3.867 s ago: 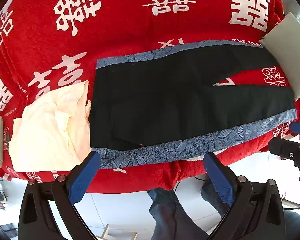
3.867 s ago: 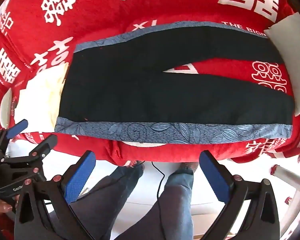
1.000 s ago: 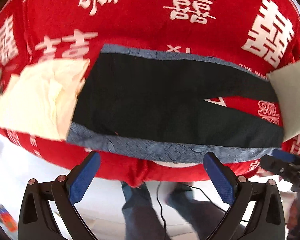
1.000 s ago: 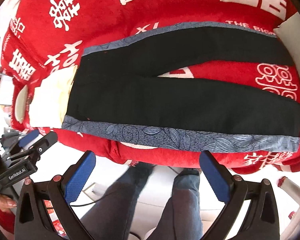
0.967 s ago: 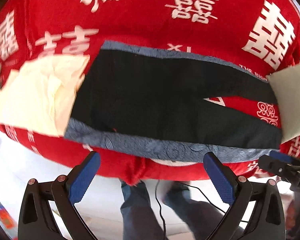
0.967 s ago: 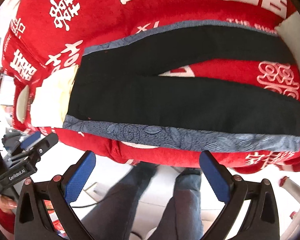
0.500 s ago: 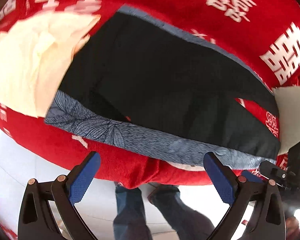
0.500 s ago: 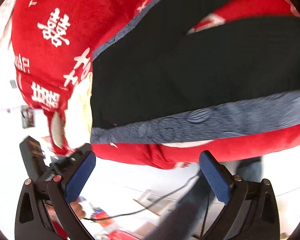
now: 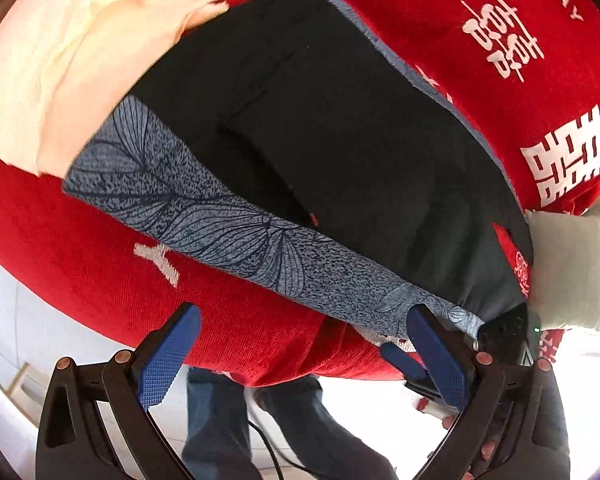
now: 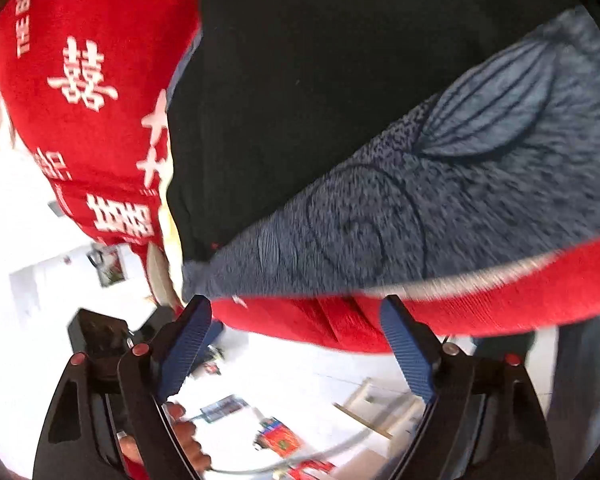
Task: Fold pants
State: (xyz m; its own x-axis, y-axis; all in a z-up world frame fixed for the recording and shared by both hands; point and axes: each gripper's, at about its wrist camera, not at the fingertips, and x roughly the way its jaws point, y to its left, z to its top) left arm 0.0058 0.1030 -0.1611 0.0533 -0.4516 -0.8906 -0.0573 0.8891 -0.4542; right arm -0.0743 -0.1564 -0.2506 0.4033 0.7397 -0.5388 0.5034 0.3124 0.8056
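Note:
Black pants [image 9: 320,132] with a blue-grey leaf-patterned side stripe [image 9: 236,232] lie flat on a red blanket [image 9: 100,256] with white characters. My left gripper [image 9: 304,352] is open and empty, just below the near stripe, over the blanket's front edge. My right gripper [image 10: 296,340] is open and empty, close under the stripe [image 10: 400,208] of the pants [image 10: 320,60] near the waist corner. The other gripper's blue pad shows at the right in the left wrist view [image 9: 404,360].
A cream cloth [image 9: 60,52] lies left of the waistband. A pale cushion [image 9: 564,268] sits at the right by the leg ends. The person's jeans-clad legs [image 9: 220,420] stand below the bed edge on a white floor.
Both grippers have moved in close to the near striped edge of the pants and tilted; the right one swung toward the waist end. Both stay open.

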